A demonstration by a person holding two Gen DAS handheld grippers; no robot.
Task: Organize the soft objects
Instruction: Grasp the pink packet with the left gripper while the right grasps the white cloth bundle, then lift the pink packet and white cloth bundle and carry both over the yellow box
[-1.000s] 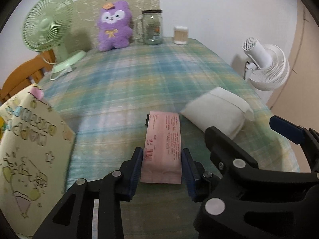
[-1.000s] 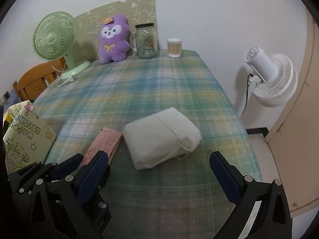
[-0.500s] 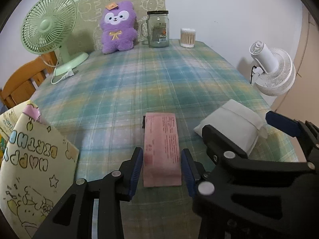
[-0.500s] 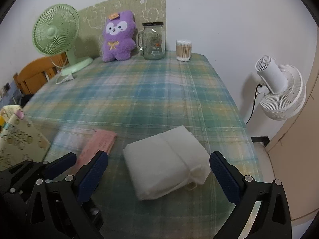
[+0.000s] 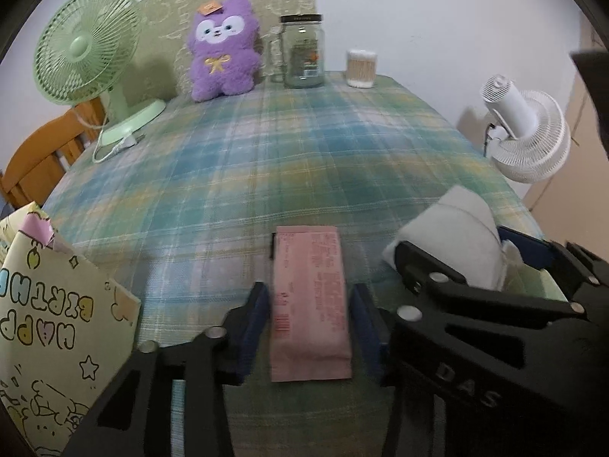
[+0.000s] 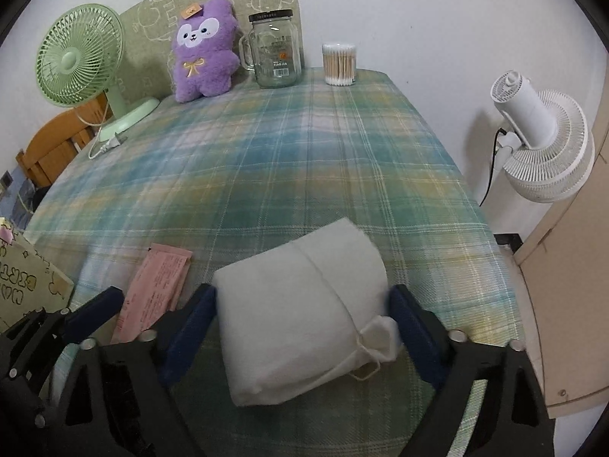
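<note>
A flat pink packet (image 5: 310,297) lies on the plaid tablecloth between the blue pads of my left gripper (image 5: 310,327), with narrow gaps on both sides. A white cloth bundle (image 6: 304,316) tied with a string lies between the pads of my right gripper (image 6: 300,327), which stands around it, touching or nearly touching its sides. The bundle also shows in the left wrist view (image 5: 453,243), and the pink packet in the right wrist view (image 6: 156,289). A purple plush toy (image 6: 203,49) sits upright at the far edge.
A green desk fan (image 6: 82,64), a glass mug jar (image 6: 276,53) and a cotton swab tub (image 6: 339,64) stand along the far edge. A birthday gift bag (image 5: 49,327) stands at the near left. A white fan (image 6: 544,152) stands off the table's right.
Both grippers have moved forward and down over their objects. The right gripper's pads have closed in from wide open to the bundle's sides. The left gripper's pads stay beside the pink packet.
</note>
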